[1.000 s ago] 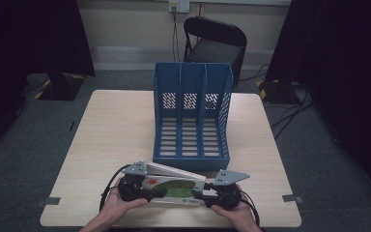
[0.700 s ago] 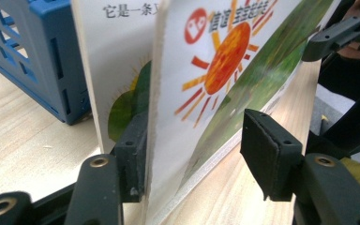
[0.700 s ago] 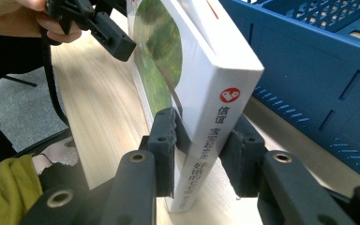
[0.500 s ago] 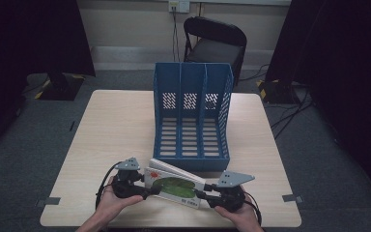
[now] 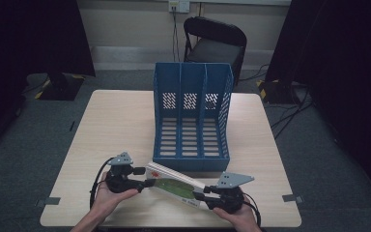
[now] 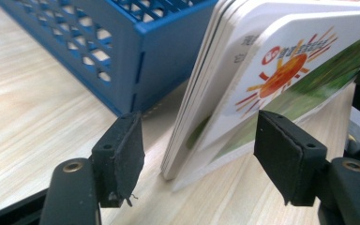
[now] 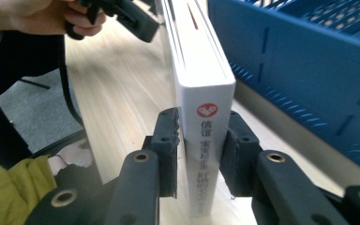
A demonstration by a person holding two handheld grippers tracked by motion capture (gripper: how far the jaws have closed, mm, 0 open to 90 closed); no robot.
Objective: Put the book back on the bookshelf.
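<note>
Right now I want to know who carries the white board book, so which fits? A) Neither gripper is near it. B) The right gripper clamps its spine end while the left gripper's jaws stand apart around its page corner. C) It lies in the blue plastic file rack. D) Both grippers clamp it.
B: the right gripper has its pads pressed on the white board book, while the left gripper, whose jaws have just been opening, stands clear of its corner.

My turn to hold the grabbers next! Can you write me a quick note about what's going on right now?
Right gripper: fingers shut on the spine end of the book, holding it on edge.
Left gripper: open; its fingers have just been opening, with the book's page edge between them but untouched.
The book stands tilted on the table, just in front of the blue file rack, not in any slot.
Done: left grip let go.
Left, most likely: put the book into a rack slot.
</note>
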